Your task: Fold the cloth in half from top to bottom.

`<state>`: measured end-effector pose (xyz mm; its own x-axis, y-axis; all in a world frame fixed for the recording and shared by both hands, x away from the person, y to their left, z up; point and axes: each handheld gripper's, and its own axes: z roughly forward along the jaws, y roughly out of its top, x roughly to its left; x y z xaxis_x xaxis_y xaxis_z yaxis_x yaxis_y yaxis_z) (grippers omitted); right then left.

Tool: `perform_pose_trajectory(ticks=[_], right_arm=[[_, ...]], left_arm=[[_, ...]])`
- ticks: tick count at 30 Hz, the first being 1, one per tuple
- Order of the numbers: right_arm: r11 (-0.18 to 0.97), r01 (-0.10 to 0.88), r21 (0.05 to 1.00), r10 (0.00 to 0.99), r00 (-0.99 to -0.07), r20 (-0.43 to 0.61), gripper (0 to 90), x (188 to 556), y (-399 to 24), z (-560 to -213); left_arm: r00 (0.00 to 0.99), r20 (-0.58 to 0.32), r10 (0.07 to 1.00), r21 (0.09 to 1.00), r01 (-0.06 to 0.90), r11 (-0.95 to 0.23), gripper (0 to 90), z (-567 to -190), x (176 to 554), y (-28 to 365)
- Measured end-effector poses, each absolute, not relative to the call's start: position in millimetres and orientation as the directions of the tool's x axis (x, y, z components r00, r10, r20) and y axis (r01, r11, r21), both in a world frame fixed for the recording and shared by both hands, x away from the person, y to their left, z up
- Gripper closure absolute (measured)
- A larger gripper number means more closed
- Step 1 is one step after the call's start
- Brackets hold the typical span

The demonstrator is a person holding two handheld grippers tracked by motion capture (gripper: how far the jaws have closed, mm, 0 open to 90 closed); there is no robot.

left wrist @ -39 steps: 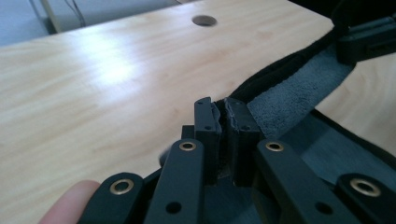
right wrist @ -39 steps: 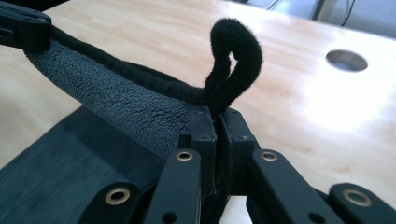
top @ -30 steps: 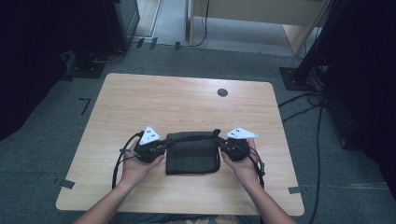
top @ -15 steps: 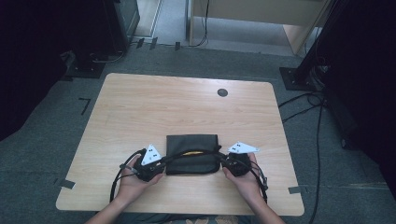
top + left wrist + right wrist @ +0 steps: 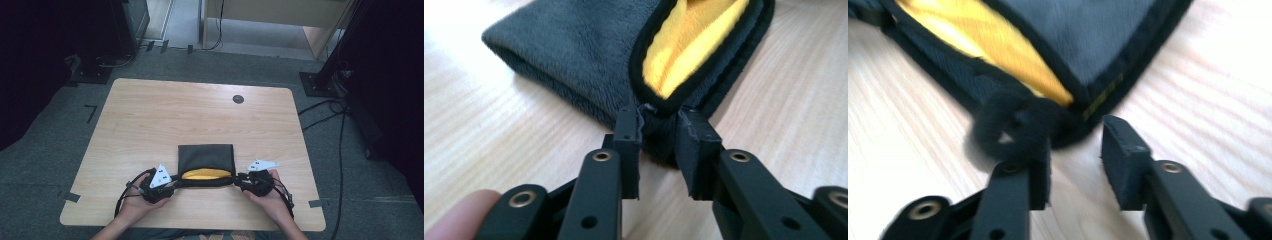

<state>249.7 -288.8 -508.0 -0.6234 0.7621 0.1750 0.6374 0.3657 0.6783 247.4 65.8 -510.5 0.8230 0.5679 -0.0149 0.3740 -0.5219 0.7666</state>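
Note:
A dark grey cloth with a yellow inner face lies folded on the wooden table, its open edge toward the person. My left gripper is at its near left corner and my right gripper at its near right corner. In the left gripper view the black-trimmed corner sits between the parted jaws of my left gripper. In the right gripper view a fuzzy corner rests by the left jaw of my right gripper. Both pairs of jaws have just been opening and no longer pinch the cloth.
A round black grommet is set in the table near its far edge. Tape marks lie on the floor at the table's near left corner. Cables trail on the carpet at the right, by a black stand base.
Both hands came down and toward the near edge with the cloth's corners. The cloth, earlier held up between the grippers, now lies flat, and both pairs of jaws have parted.

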Motion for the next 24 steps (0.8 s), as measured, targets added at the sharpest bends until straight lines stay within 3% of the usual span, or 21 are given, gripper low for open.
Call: perform_pose_trajectory(ticks=[8,14,20,22,24], right_arm=[[0.386,0.612,0.691,0.784,-0.612,0.104,62.7,248.0,-310.1,-495.4],[0.273,0.578,0.769,0.794,-0.587,0.160,62.3,250.1,-306.0,-482.3],[0.287,0.516,0.807,0.739,-0.655,0.156,58.8,252.3,-270.6,-484.6],[0.334,0.504,0.796,0.734,-0.669,0.116,64.2,253.9,-261.0,-490.7],[0.384,0.490,0.783,0.735,-0.675,0.062,76.6,253.6,-255.9,-496.4]], left_arm=[[0.829,-0.146,0.540,0.827,0.402,-0.394,59.0,-494.6,250.1,80.1],[0.800,-0.117,0.589,0.820,0.412,-0.396,58.5,-497.1,254.3,67.4],[0.802,-0.049,0.595,0.813,0.378,-0.442,63.7,-500.6,251.4,57.2],[0.802,-0.024,0.597,0.809,0.367,-0.460,68.8,-501.1,250.6,57.6],[0.810,-0.021,0.586,0.810,0.358,-0.465,75.4,-501.3,249.9,59.1]])
